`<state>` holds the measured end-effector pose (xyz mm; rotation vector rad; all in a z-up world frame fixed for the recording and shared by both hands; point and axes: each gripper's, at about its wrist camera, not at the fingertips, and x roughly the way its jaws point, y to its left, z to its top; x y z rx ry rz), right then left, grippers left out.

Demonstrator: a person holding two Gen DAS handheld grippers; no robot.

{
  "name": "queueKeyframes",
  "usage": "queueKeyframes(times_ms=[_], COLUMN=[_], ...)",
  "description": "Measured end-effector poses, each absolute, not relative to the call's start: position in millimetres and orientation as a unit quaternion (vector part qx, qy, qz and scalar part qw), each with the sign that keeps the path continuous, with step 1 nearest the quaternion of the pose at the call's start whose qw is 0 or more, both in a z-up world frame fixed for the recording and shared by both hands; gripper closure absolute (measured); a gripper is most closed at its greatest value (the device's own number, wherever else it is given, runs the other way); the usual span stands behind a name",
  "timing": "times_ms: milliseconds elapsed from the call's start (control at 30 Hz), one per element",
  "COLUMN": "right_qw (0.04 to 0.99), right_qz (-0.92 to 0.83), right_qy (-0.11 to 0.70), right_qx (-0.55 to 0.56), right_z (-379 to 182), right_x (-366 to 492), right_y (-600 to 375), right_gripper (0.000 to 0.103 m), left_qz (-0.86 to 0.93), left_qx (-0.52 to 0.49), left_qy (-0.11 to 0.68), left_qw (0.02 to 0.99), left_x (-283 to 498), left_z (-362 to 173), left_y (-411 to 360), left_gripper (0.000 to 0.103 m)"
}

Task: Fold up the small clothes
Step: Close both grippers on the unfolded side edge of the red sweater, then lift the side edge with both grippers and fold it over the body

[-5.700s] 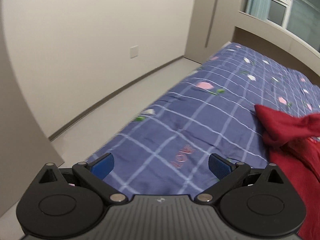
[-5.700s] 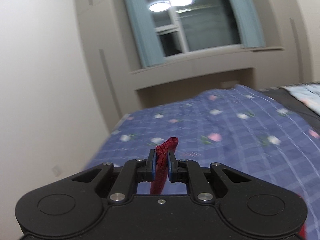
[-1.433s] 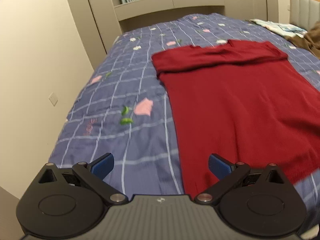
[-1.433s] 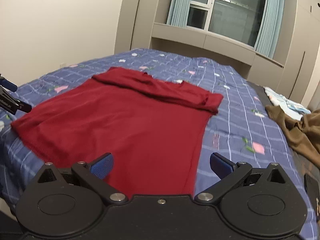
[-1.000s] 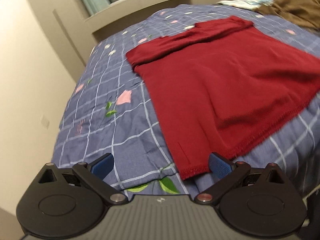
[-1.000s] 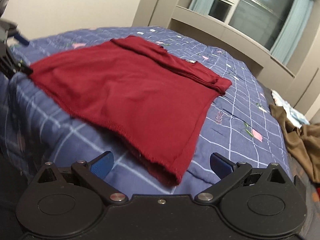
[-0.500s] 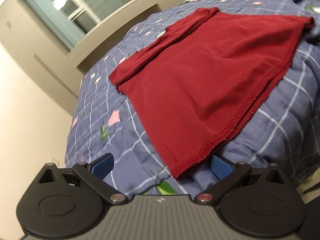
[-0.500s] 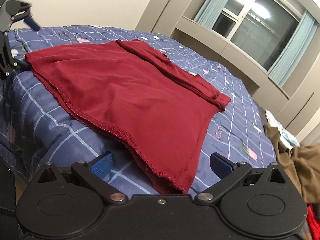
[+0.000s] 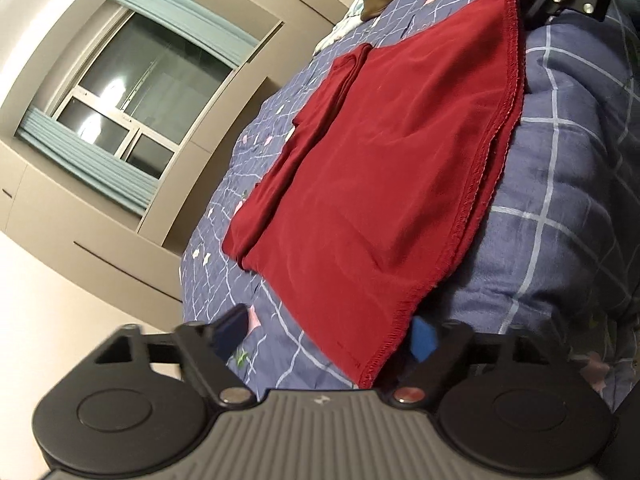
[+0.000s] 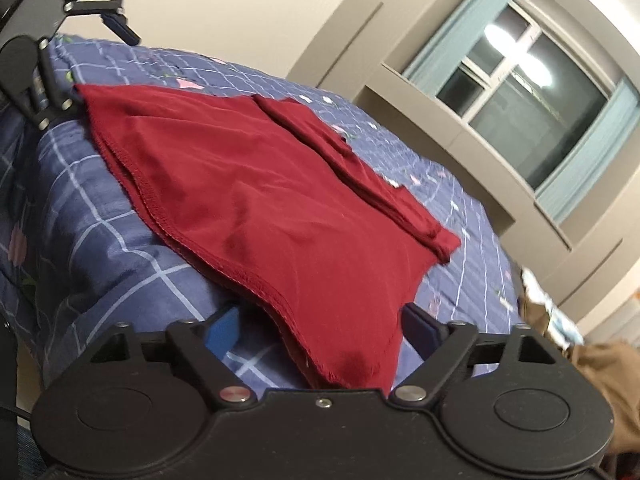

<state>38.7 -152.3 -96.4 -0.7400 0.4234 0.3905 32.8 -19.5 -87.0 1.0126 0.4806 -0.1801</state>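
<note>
Red garment (image 9: 384, 168): one piece, spread flat on the blue checked bedspread (image 9: 560, 184) of the bed, its stitched hem lying along the near edge of the mattress and one folded band running along its far side. Two grippers work at the hem, one at each near corner. The left gripper (image 9: 328, 336) has the left corner of the hem between its two blue pads (image 9: 424, 340); its jaws have just been closing but stand fairly wide, and the pads do not press on the cloth. The right gripper (image 10: 320, 330) is set the same way at the right corner, the cloth lying between its jaws, which have also just been closing and are not yet pinching. Each gripper shows in the other's view at the opposite corner of the garment. One brown garment (image 10: 596, 368) lies crumpled further along the bed. One window (image 10: 520, 92) with two blue curtains (image 10: 460, 28) sits in the wall beyond the bed.
</note>
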Motion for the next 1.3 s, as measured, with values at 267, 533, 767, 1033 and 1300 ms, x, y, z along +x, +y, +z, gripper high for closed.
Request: queueKeyframes(times_ms=[267, 533, 767, 1033, 1300], right_qw=[0.879, 0.876, 0.882, 0.847, 0.806], right_qz=[0.203, 0.220, 0.225, 0.284, 0.334], right_qy=[0.199, 0.215, 0.243, 0.254, 0.275], right_qx=[-0.383, -0.372, -0.335, -0.371, -0.404], right_z=[-105, -99, -86, -61, -43], right_x=[34, 37, 44, 48, 44], right_y=[-145, -146, -145, -146, -148], right_gripper=[0.064, 0.097, 0.099, 0.099, 0.099], left_qz=[-0.096, -0.120, -0.137, -0.172, -0.208], left_qx=[0.497, 0.503, 0.459, 0.413, 0.409], left_qy=[0.212, 0.222, 0.248, 0.266, 0.282], left_qw=[0.836, 0.827, 0.842, 0.854, 0.842], left_x=[28, 30, 31, 33, 27], left_z=[-94, -95, -77, -39, -20], left_y=[-18, -18, -15, -3, 2], left_gripper=[0.056, 0.099, 0.101, 0.102, 0.102])
